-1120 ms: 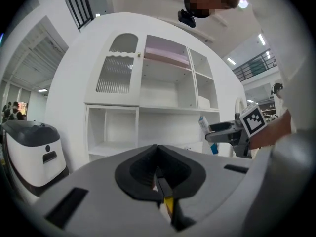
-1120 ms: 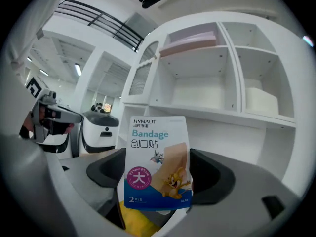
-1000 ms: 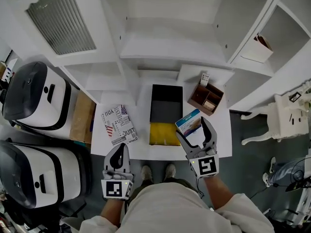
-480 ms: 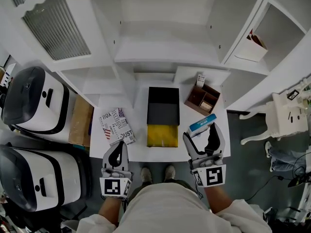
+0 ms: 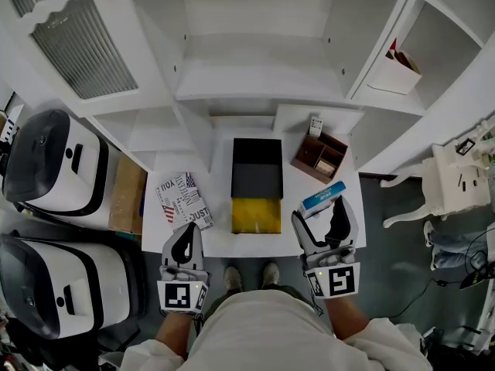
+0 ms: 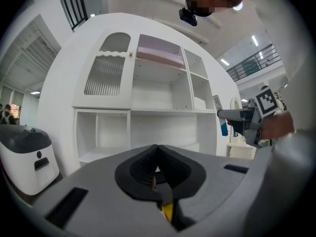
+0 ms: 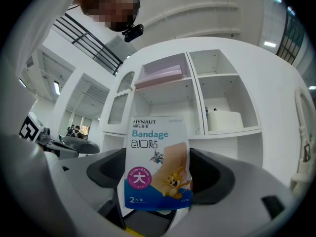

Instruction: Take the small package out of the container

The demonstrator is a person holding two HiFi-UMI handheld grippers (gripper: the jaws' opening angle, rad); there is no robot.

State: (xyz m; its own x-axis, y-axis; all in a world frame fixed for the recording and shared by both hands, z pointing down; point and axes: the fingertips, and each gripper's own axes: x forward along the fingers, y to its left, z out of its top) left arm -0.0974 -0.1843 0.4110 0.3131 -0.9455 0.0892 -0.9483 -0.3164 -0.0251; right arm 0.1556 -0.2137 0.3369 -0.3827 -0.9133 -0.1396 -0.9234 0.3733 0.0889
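Observation:
The small bandage package (image 7: 158, 164), white and blue with cartoon print, stands upright between the jaws of my right gripper (image 7: 159, 186), which is shut on it. From the head view, that package (image 5: 323, 196) is held over the table's right part by the right gripper (image 5: 326, 211), to the right of the black container (image 5: 257, 168) with its yellow near section (image 5: 256, 215). My left gripper (image 5: 186, 242) is shut and empty at the table's near left edge. In the left gripper view its jaws (image 6: 157, 169) meet, and the right gripper (image 6: 247, 120) shows at the right.
A brown wooden organizer (image 5: 319, 154) stands behind the right gripper. A printed pouch (image 5: 184, 199) lies left of the container. White shelving (image 5: 255, 60) rises behind the table. Two white and black machines (image 5: 46, 161) and a cardboard piece (image 5: 128, 192) are at the left.
The right gripper has carried the package right and nearer to me, away from the container, and turned it edge-on to the head view. The left gripper has hardly moved.

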